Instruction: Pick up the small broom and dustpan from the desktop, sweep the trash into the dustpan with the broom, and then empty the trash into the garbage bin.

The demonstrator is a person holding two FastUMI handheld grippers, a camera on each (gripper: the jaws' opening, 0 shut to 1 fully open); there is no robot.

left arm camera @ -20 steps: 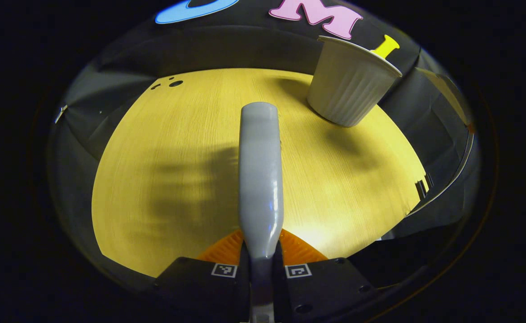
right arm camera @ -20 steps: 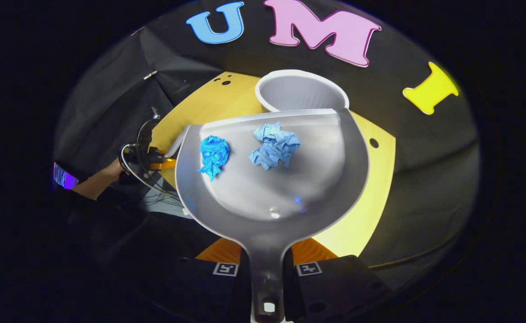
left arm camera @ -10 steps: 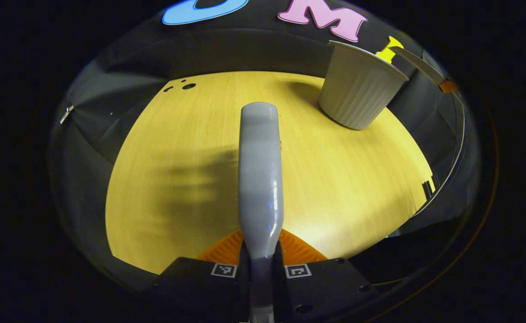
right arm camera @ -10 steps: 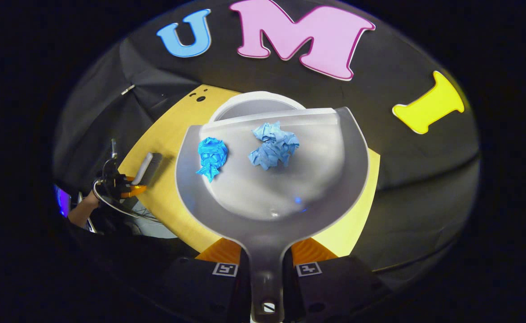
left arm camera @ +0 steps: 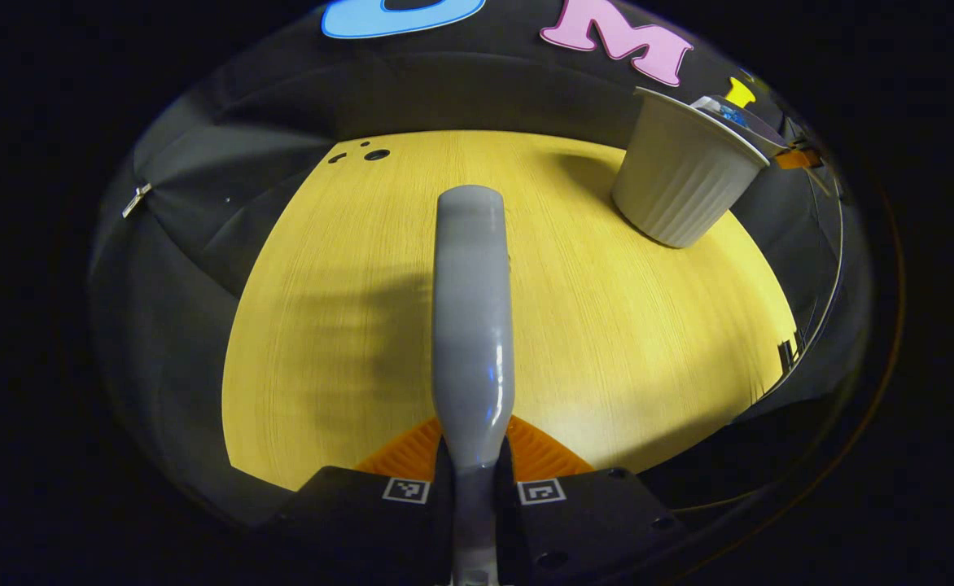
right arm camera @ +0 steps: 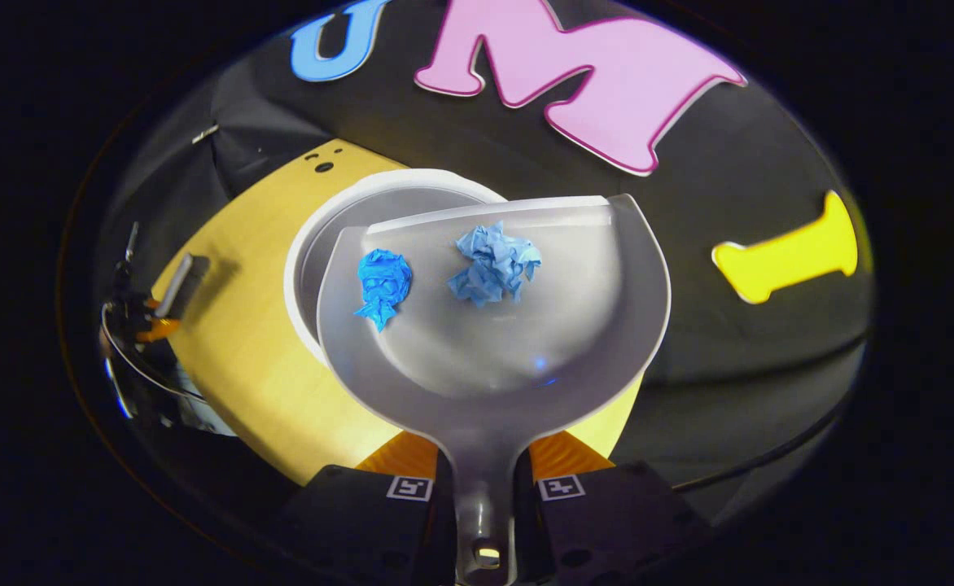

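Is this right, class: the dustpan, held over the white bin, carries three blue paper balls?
Not quite. The right gripper view shows the dustpan over the white bin with two blue paper balls, one darker and one paler, not three. The rest stands.

From my remote station I can read no words, brands or numbers on either feed. The only signs are small square black-and-white coded markers. In the left gripper view, one marker (left arm camera: pixel 406 490) and a second marker (left arm camera: pixel 540 491) sit on the body of the left gripper (left arm camera: pixel 473 488), just to either side of the small broom (left arm camera: pixel 472 309) clamped between its fingers. In the right gripper view, a third marker (right arm camera: pixel 409 487) and a fourth marker (right arm camera: pixel 560 487) sit on the right gripper (right arm camera: pixel 485 496), flanking the gripped handle of the dustpan (right arm camera: pixel 493 342).
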